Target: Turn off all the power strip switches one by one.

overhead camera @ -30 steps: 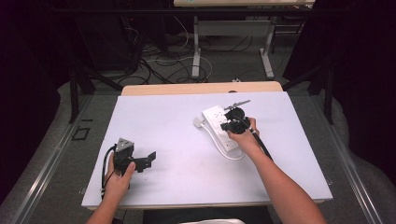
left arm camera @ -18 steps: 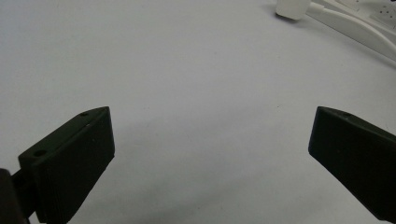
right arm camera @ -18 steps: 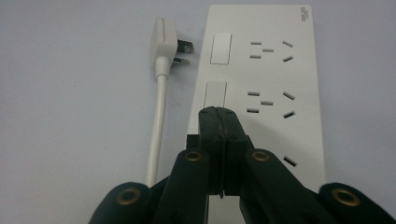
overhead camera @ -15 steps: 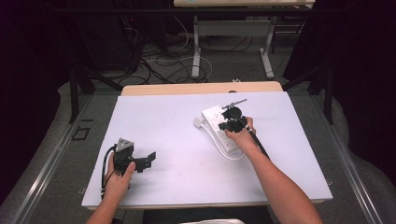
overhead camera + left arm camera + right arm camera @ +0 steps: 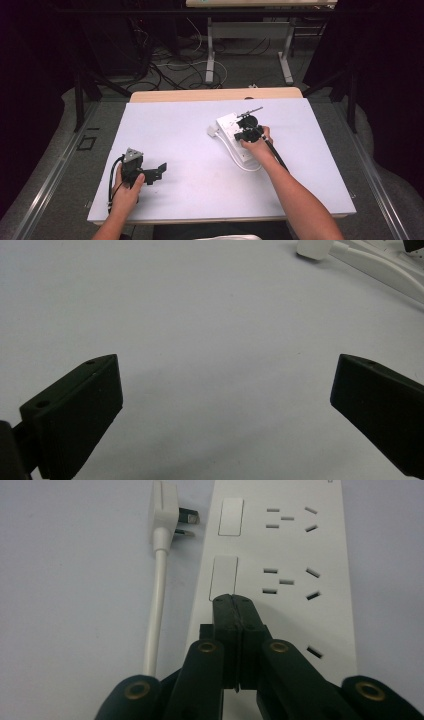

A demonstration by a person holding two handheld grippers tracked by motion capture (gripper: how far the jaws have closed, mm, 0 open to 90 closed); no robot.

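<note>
My right gripper (image 5: 234,600), jaws pressed together, touches a switch on the white power strip (image 5: 295,555). My left gripper (image 5: 159,170) gapes apart over the white table (image 5: 190,150). The room behind is dark.

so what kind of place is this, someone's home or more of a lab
More likely a lab or workshop: a plain white table ringed by dark curtains, loose cables on the floor behind it, and a person working hand-held grippers over a power strip.
</note>
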